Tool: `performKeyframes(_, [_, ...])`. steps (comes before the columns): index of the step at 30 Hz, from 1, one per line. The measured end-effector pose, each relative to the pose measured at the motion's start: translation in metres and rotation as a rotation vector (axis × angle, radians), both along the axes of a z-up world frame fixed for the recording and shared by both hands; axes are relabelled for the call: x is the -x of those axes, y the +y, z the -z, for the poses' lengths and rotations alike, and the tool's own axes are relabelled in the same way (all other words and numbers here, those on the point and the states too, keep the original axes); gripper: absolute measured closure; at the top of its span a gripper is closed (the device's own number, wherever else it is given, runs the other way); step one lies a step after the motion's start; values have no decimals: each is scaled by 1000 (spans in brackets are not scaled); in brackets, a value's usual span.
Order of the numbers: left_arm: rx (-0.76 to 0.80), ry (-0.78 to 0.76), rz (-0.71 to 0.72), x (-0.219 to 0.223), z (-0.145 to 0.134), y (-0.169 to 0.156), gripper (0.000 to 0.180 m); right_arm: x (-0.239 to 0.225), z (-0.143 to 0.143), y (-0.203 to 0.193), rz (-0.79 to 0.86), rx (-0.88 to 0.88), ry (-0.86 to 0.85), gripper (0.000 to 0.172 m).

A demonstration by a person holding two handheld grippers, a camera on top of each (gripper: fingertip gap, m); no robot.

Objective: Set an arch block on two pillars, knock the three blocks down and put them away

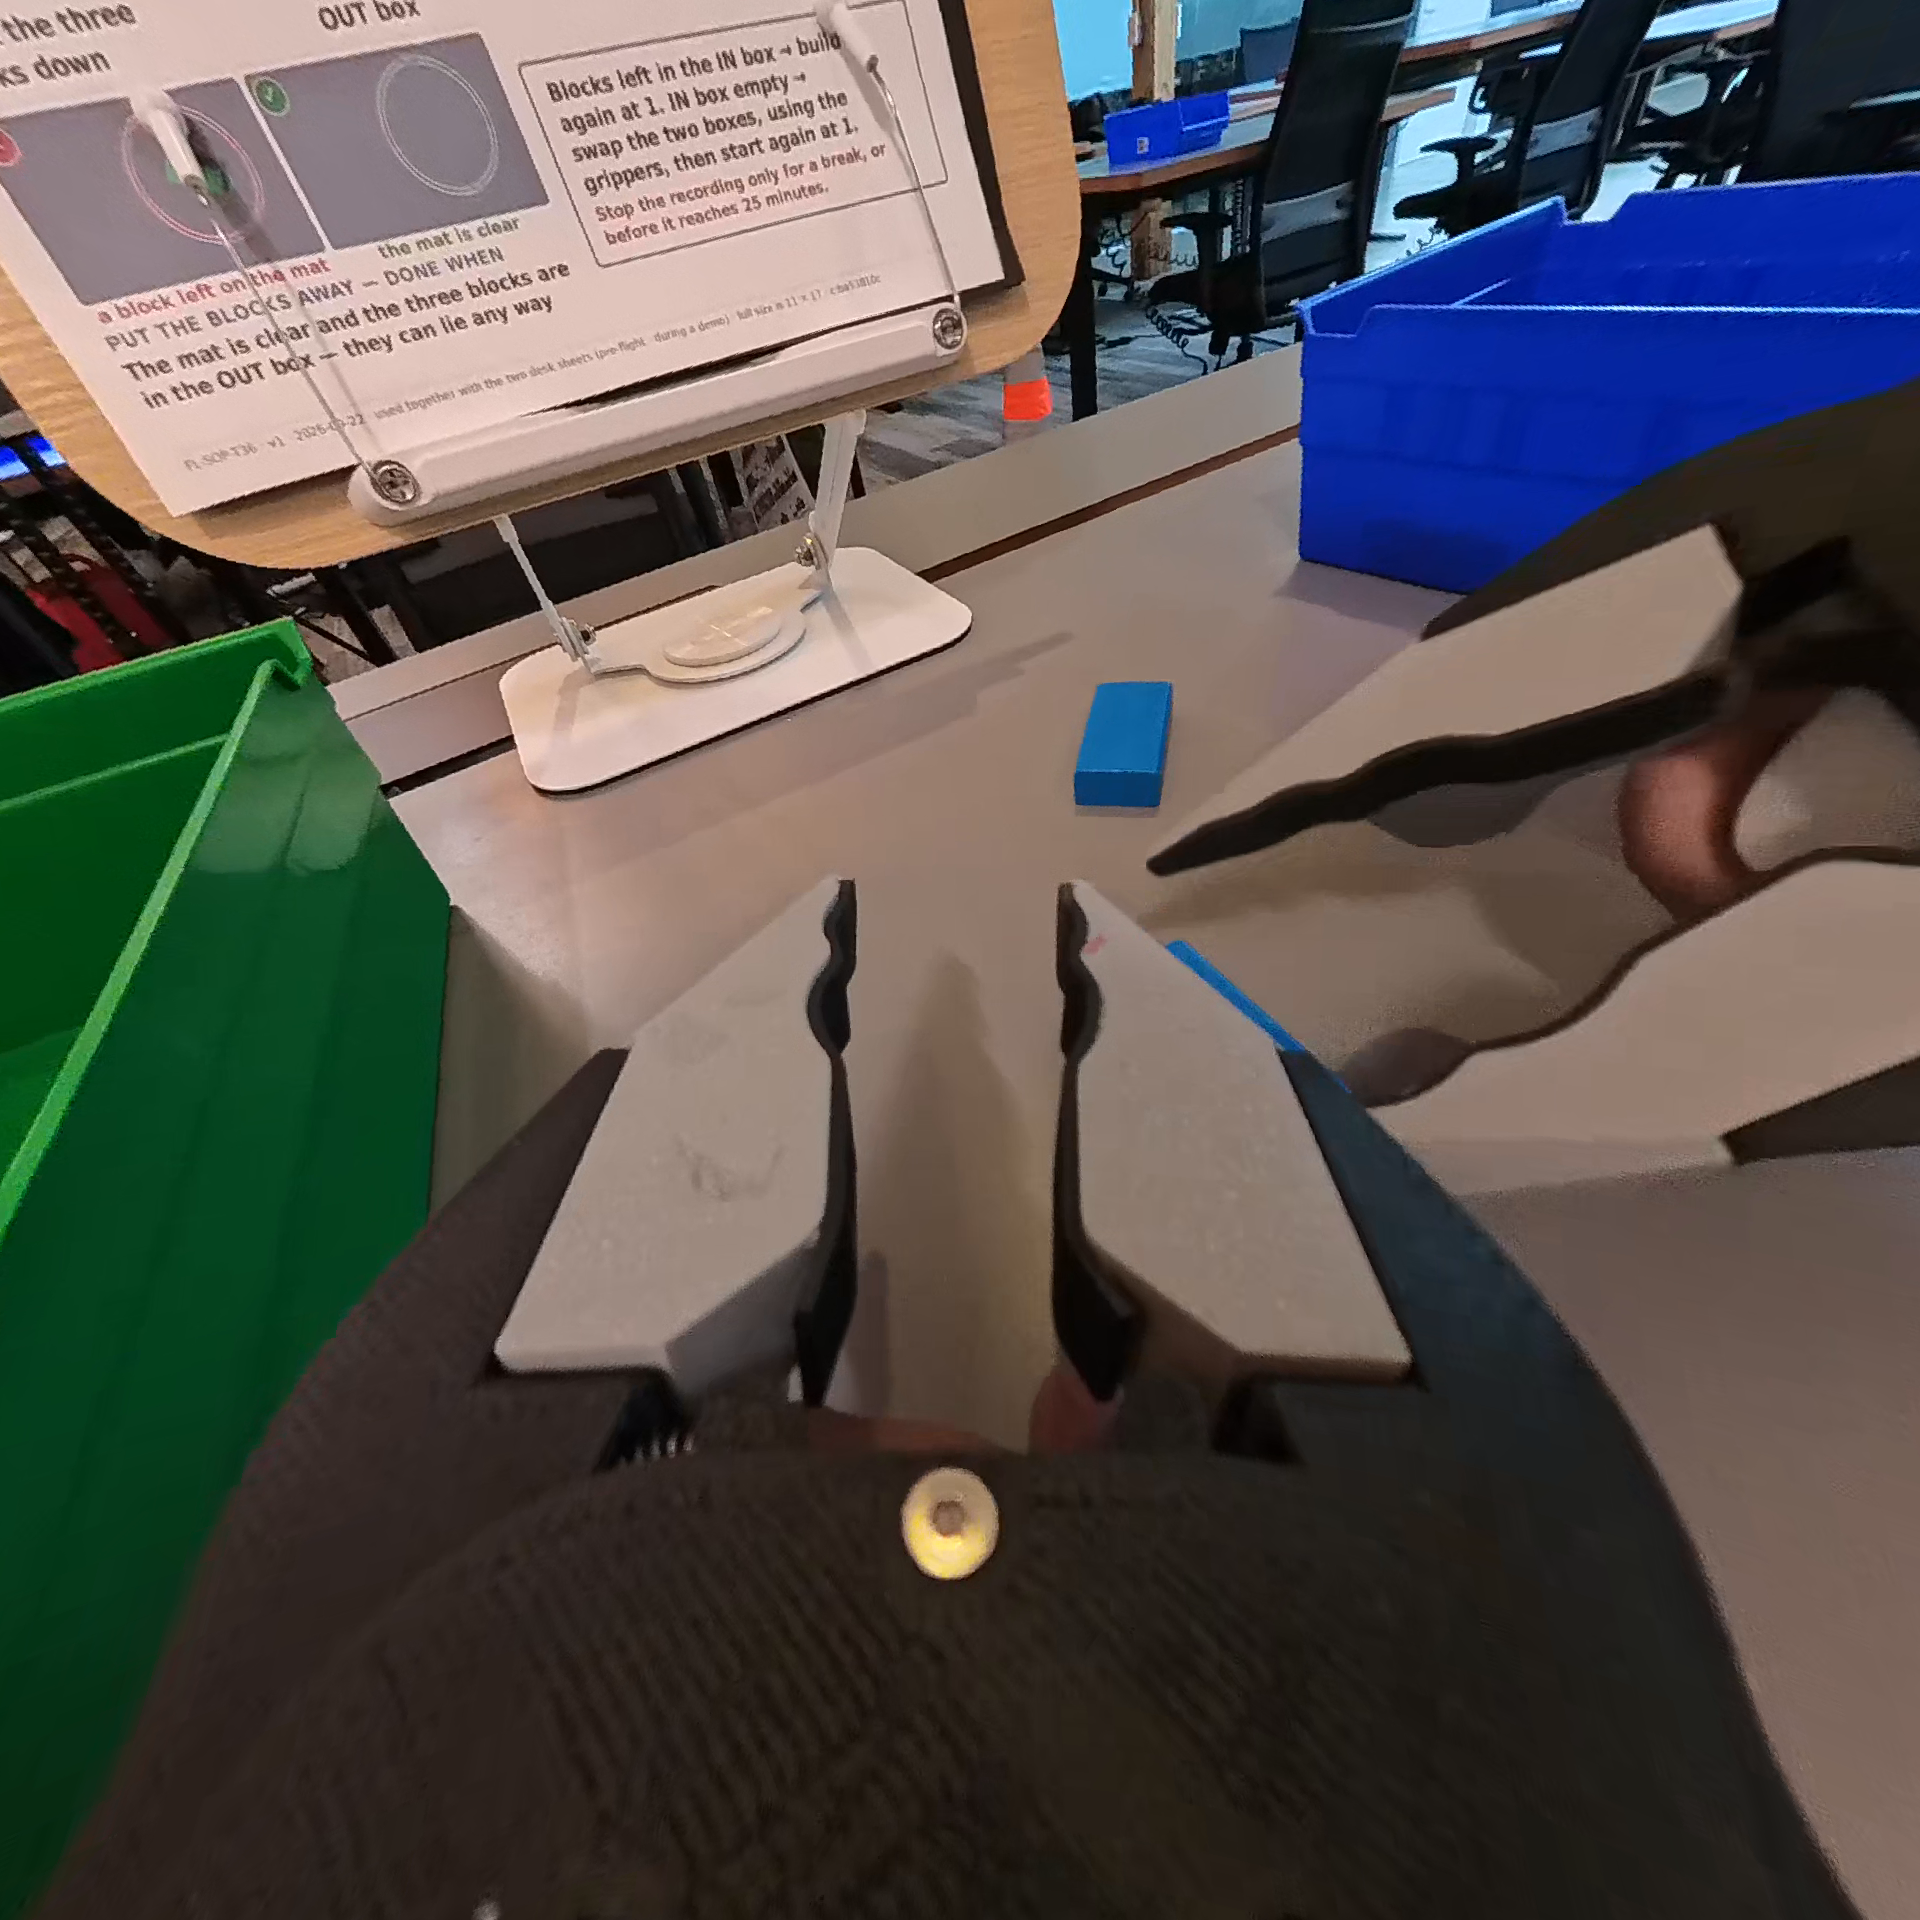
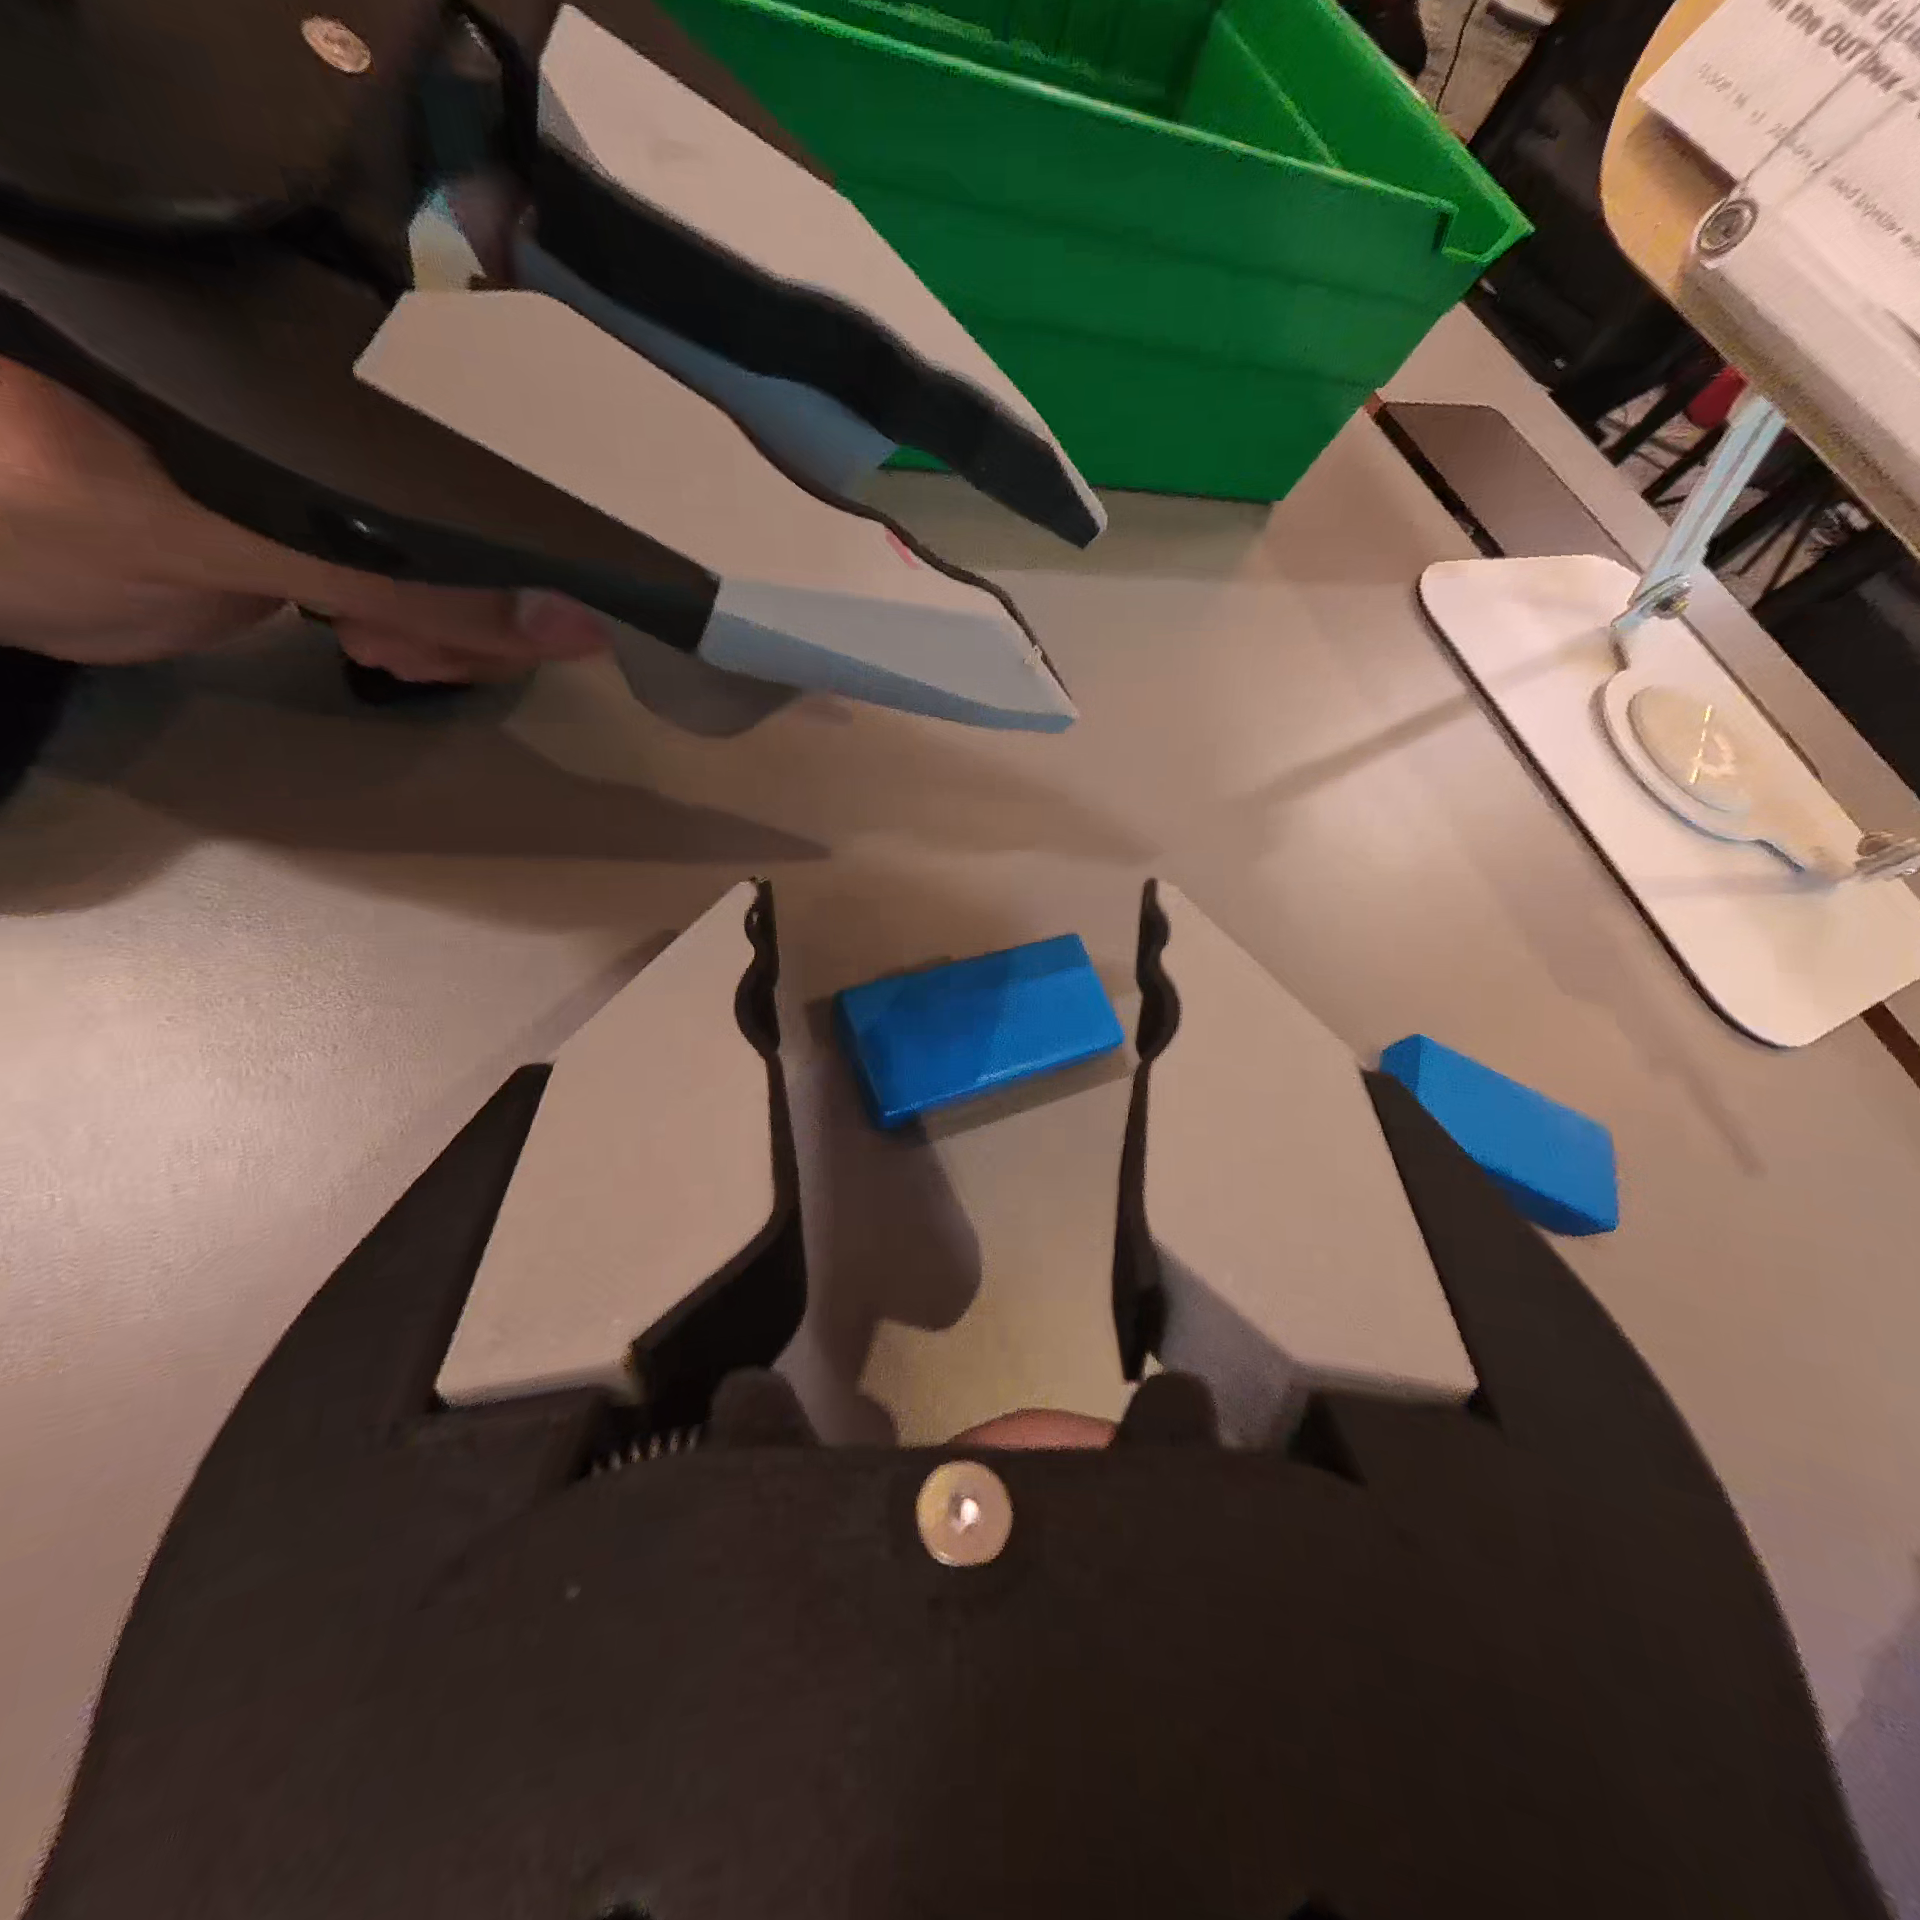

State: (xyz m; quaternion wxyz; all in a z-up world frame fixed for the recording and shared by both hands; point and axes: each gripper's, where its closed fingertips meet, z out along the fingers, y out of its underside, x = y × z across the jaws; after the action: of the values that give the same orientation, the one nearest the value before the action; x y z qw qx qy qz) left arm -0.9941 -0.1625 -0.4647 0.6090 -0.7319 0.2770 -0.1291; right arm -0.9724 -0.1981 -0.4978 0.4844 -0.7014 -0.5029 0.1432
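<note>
Much of the scene is only partly readable. In the left wrist view the left gripper (image 1: 956, 894) covers most of one blue block (image 1: 1236, 1003), leaving a thin strip beside its right finger, and the instruction sheet (image 1: 520, 208) on its white stand (image 1: 727, 686) is cut off at the top edge. The green bin (image 1: 187, 935) runs off the left edge and the blue bin (image 1: 1558, 416) off the right, so their insides can hardly be judged. No arch shape can be made out on any block.

The left gripper's jaws stand partly apart over bare grey table (image 1: 727, 883), gripping nothing. The right gripper (image 2: 951, 894) is spread wide over a blue block (image 2: 977, 1023) lying flat between its fingers, with table showing on both sides of the block. A second blue block (image 2: 1507, 1132) lies just outside its right finger, partly hidden. Open table stretches between the grippers and toward the stand's base.
</note>
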Motion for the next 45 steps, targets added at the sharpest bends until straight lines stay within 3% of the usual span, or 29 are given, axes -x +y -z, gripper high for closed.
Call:
performKeyframes(5, [4, -11, 6, 0, 0, 0, 144, -12, 37, -1, -32, 122, -128, 105])
performKeyframes(11, [5, -3, 12, -1, 0, -1, 143, -5, 35, -20, -141, 138, -114, 109])
performKeyframes(15, [6, 2, 15, -2, 1, -2, 143, -8, 30, -7, -94, 79, -100, 103])
performKeyframes(24, [2, 14, 24, -4, 1, -3, 143, -5, 38, 12, -175, 167, -108, 90])
performKeyframes(28, [11, 6, 28, -3, 2, -3, 142, -5, 45, 15, -196, 329, -91, 88])
performKeyframes(32, [13, 2, 29, -3, 2, -3, 142, -7, 17, 18, -206, 248, 72, 106])
performKeyframes(34, [11, 6, 30, -4, 2, -3, 142, -12, 10, 23, -176, 207, 110, 98])
performKeyframes(41, [-1, 6, 33, -4, 0, -4, 142, -8, 42, 17, -200, 247, -97, 79])
performKeyframes(45, [8, 11, 37, -5, 2, -4, 141, -6, 43, 13, -231, 262, -103, 94])
